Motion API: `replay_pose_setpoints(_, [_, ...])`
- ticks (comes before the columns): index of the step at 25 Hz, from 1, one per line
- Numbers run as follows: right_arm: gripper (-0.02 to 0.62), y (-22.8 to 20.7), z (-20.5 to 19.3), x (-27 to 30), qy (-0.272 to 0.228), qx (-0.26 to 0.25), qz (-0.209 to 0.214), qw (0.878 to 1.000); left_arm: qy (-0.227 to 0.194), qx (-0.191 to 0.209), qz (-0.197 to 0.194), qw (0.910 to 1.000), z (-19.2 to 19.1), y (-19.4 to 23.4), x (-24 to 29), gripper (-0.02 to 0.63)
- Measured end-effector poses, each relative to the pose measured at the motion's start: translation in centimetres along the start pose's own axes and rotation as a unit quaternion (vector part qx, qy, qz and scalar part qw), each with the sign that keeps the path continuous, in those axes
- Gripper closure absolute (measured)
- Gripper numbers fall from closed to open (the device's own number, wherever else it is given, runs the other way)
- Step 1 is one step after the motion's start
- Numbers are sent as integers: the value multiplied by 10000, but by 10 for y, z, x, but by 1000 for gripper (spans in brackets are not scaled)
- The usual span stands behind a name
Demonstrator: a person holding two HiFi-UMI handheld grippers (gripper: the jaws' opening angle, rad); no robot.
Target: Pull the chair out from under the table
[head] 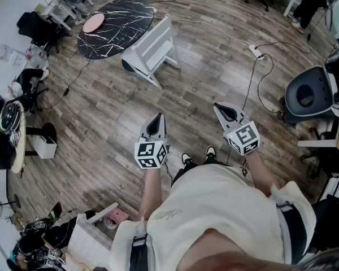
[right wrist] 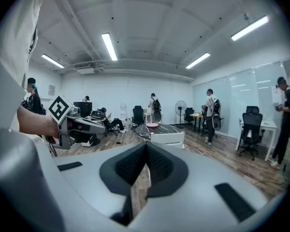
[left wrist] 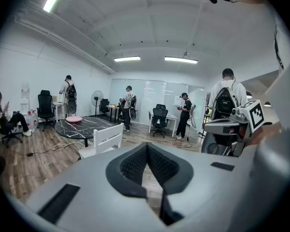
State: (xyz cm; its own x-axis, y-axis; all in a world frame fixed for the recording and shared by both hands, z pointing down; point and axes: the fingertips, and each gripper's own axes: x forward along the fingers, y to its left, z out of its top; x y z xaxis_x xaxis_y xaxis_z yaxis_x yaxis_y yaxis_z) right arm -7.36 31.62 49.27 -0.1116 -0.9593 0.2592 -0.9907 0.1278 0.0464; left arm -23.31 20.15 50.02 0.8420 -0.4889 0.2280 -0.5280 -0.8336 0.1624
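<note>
A white wooden chair (head: pixel 152 48) stands at the rim of a round black marble table (head: pixel 121 21), its back towards me; a pink plate (head: pixel 93 22) lies on the table. Both grippers hover over the wood floor, well short of the chair. My left gripper (head: pixel 156 119) is shut with nothing in it, and so is my right gripper (head: pixel 224 109). In the left gripper view the chair (left wrist: pixel 106 139) and table (left wrist: pixel 84 124) lie ahead to the left of the shut gripper (left wrist: pixel 147 146). The right gripper view shows the chair (right wrist: pixel 167 139) just beyond the shut gripper (right wrist: pixel 146 147).
A power strip (head: pixel 255 51) with cables lies on the floor ahead right. A grey office chair (head: pixel 308 95) stands at the right, a white box (head: pixel 93 239) behind me at left. Several people (left wrist: pixel 224 103) and office chairs (left wrist: pixel 160 117) stand at the far end of the room.
</note>
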Motion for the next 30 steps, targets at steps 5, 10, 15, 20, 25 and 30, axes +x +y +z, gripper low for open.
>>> replay_pose_setpoints(5, [592, -5, 4, -6, -65, -46, -29, 10000, -60, 68, 23, 10000, 3, -4, 1, 589])
replay_pose_setpoints(10, [592, -9, 3, -14, -198, 1, -59, 9998, -85, 220, 25, 9997, 9, -12, 0, 588])
replay_pose_setpoints(15, [585, 0, 2, -11, -196, 60, 50, 9998, -68, 210, 12, 9998, 5, -10, -9, 588])
replay_pose_setpoints(20, [534, 11, 5, -3, -187, -44, 136, 9997, -59, 168, -20, 9998, 2, -2, -14, 586])
replay_pose_setpoints(25, [422, 9, 8, -3, -301, 113, -68, 9995, -40, 146, -62, 9999, 0, 6, -16, 409])
replay_pose_setpoints(30, [407, 10, 13, 3, -256, 151, -193, 9994, -140, 166, -175, 9996, 10, 16, -14, 408])
